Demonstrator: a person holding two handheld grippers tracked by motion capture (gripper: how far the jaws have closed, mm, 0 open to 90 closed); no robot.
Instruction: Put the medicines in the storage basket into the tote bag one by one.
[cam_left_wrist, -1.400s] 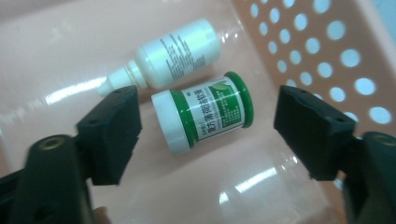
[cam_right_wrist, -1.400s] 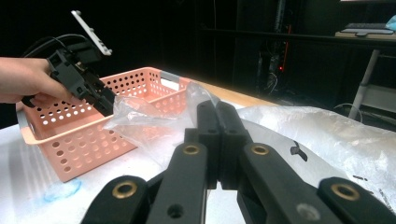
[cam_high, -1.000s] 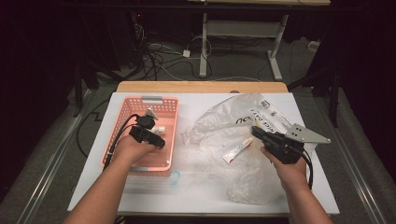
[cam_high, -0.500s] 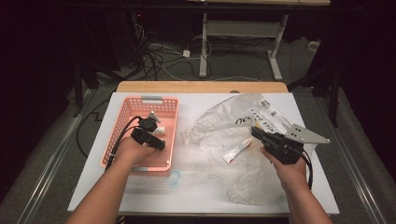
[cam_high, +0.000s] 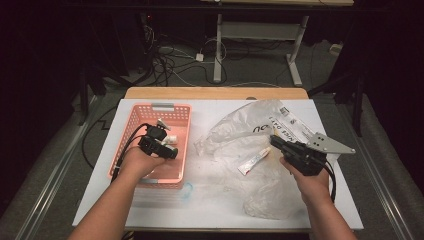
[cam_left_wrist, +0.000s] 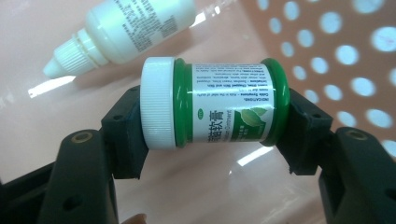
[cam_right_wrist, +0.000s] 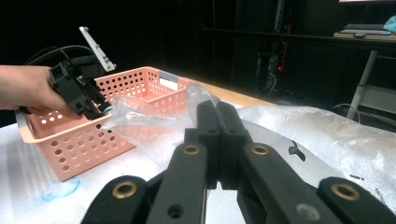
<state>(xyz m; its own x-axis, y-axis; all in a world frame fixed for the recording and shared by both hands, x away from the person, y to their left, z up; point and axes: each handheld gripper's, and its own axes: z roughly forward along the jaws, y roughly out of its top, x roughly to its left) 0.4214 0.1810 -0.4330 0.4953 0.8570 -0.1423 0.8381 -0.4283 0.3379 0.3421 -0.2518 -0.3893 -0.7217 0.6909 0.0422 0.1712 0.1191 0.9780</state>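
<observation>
My left gripper (cam_left_wrist: 217, 134) is shut on a small green jar (cam_left_wrist: 219, 108) with a white ribbed lid, gripping it end to end just above the floor of the pink basket (cam_high: 129, 126). A white dropper bottle (cam_left_wrist: 135, 28) lies on the basket floor beyond the jar. In the high view the left gripper (cam_high: 167, 151) hangs over the middle of the basket. My right gripper (cam_right_wrist: 217, 119) has its jaws pressed together with nothing seen between them. It hovers at the right (cam_high: 275, 141), over a crumpled clear plastic bag (cam_high: 245, 127), with a small white tube (cam_high: 254, 160) just to its left.
A second clump of clear plastic (cam_high: 270, 200) lies near the front edge under the right forearm. A faint blue ring (cam_high: 186, 189) sits on the white tabletop in front of the basket. A wooden strip (cam_high: 215, 93) runs along the table's far edge, with cables on the floor beyond.
The left gripper has shifted slightly over the basket with the jar still in it. The right gripper has stayed put.
</observation>
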